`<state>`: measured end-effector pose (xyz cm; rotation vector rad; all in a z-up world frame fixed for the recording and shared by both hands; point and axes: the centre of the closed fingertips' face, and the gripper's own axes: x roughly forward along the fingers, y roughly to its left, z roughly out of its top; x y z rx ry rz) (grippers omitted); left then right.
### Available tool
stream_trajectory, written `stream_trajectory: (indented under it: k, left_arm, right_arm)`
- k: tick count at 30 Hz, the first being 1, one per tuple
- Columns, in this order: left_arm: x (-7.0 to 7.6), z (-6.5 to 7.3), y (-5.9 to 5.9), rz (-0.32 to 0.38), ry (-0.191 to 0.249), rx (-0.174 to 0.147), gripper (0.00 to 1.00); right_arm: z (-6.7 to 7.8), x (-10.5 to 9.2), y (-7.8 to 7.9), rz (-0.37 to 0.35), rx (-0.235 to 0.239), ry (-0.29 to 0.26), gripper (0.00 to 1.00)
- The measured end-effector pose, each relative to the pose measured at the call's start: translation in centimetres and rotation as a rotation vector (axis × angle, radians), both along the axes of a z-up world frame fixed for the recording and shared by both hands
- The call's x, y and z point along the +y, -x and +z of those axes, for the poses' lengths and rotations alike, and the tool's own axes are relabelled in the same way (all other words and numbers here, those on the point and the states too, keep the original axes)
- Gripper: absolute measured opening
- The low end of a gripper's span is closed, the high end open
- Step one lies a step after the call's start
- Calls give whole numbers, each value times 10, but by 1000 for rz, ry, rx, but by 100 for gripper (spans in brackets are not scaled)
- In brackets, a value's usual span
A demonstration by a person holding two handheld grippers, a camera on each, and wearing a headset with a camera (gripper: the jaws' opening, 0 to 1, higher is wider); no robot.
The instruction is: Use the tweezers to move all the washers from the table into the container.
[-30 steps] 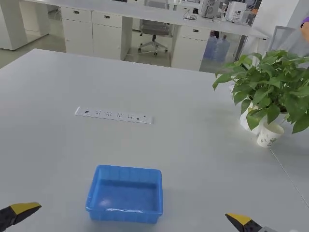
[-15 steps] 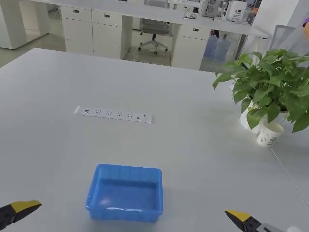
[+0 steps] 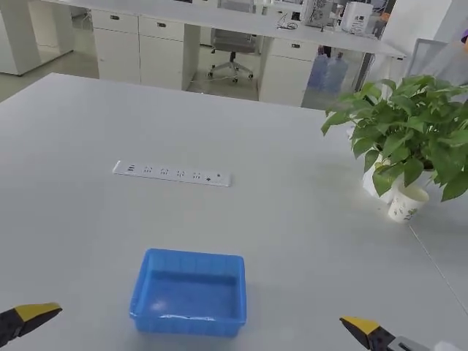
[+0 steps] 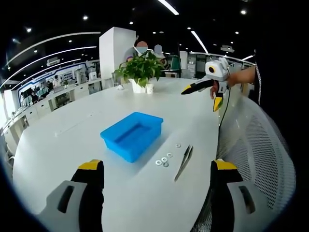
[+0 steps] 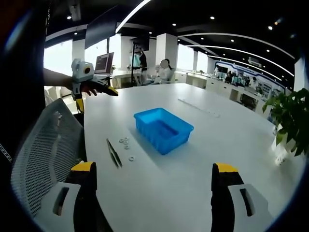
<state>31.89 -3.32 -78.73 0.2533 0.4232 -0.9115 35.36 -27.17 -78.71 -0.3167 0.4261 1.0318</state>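
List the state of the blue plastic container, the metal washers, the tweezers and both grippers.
Blue plastic container: upright on the white table, open-topped, no washers seen inside.
Small metal washers: lying loose on the table between container and tweezers.
Metal tweezers: lying on the table, untouched.
Left gripper: open, empty, held in the air.
Right gripper: open, empty, held in the air.

No legible text anywhere; green print on the paper cup (image 3: 404, 205) too small
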Motion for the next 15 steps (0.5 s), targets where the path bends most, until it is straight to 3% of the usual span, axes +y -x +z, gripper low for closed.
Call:
stream_trajectory:
  k: [15]
  left_arm:
    - [-6,-8,4,-54,-31,18,89]
  right_arm:
    - [0,1,2,14,-1,18,99]
